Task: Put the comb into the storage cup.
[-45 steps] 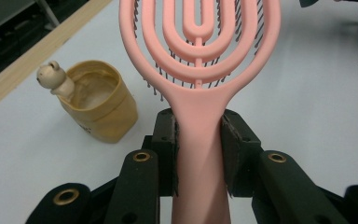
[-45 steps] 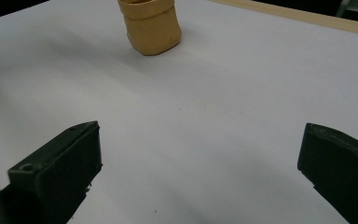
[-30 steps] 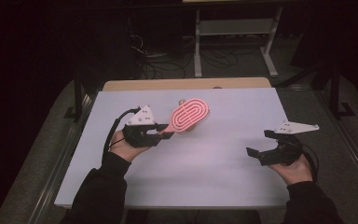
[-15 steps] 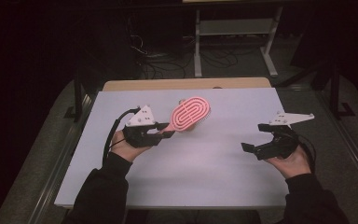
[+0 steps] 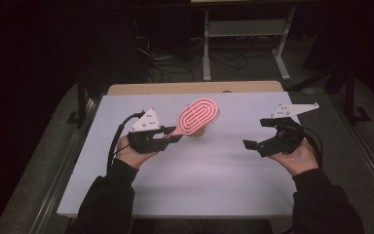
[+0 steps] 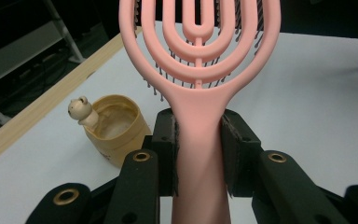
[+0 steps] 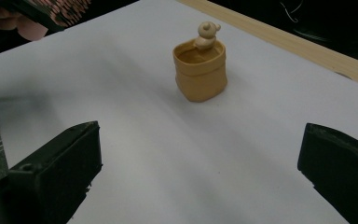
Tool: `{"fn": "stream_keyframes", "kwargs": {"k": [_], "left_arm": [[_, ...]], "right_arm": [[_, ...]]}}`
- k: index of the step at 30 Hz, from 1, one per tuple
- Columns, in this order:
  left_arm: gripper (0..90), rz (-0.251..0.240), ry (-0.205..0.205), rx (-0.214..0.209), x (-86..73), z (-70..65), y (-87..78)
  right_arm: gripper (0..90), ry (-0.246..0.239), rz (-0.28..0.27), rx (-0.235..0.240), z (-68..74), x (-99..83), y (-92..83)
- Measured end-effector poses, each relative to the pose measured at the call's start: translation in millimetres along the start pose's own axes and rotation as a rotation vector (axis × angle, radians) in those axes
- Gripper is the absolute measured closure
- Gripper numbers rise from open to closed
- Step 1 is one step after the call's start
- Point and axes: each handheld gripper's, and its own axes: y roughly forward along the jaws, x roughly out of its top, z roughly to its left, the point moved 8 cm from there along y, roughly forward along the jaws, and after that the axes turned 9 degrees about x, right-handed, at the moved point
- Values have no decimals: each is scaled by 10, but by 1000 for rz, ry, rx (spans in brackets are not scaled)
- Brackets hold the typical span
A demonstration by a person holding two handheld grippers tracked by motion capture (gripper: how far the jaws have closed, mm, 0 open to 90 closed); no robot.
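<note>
1. Left gripper (image 5: 173, 139), left of centre in the high view: clamped on pink hairbrush (image 6: 199, 70) by its handle, head raised over tan cup (image 6: 116, 127), likely for dropping in.
2. Right gripper (image 5: 255, 145), right of centre: jaws wide, empty, facing that cup.
3. White tabletop (image 5: 214, 175); dark room behind.
</note>
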Motion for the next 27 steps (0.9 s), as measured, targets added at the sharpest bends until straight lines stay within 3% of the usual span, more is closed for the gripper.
{"fn": "stream_keyframes", "kwargs": {"k": [15,27], "left_arm": [[700,-44,5,13,124,-26,44],[700,-71,45,28,208,-92,122]], "right_arm": [[0,-37,-6,72,176,450,99],[0,-50,-1,123,306,673,158]]}}
